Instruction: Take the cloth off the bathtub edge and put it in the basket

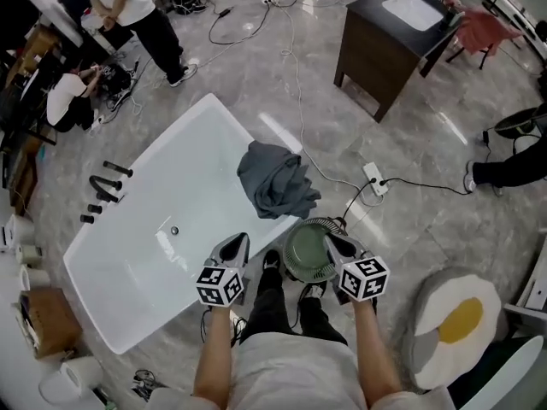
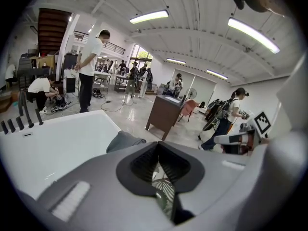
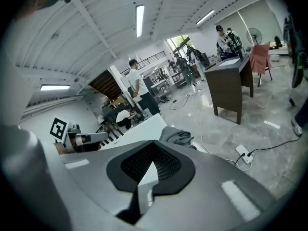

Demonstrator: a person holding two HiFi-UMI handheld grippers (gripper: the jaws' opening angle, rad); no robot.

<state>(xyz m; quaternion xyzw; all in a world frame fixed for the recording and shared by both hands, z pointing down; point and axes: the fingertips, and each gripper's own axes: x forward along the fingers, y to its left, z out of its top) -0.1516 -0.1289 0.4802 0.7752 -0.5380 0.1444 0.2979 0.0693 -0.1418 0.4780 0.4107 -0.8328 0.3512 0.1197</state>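
Your left gripper (image 1: 236, 246) and right gripper (image 1: 335, 244) hang side by side, each with its fingers pressed together on nothing. Between them, just beyond, a round green basket (image 1: 292, 244) stands on the floor beside the white bathtub (image 1: 145, 246). Farther off, the grey cloth (image 1: 275, 180) lies bunched on the tub's right edge. A power strip (image 1: 374, 178) lies right of it on the glossy grey tiled floor (image 1: 256, 67), and a dark cabinet (image 1: 389, 45) stands far right.

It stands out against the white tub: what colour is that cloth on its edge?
The cloth is dark slate grey, clearest in the head view.
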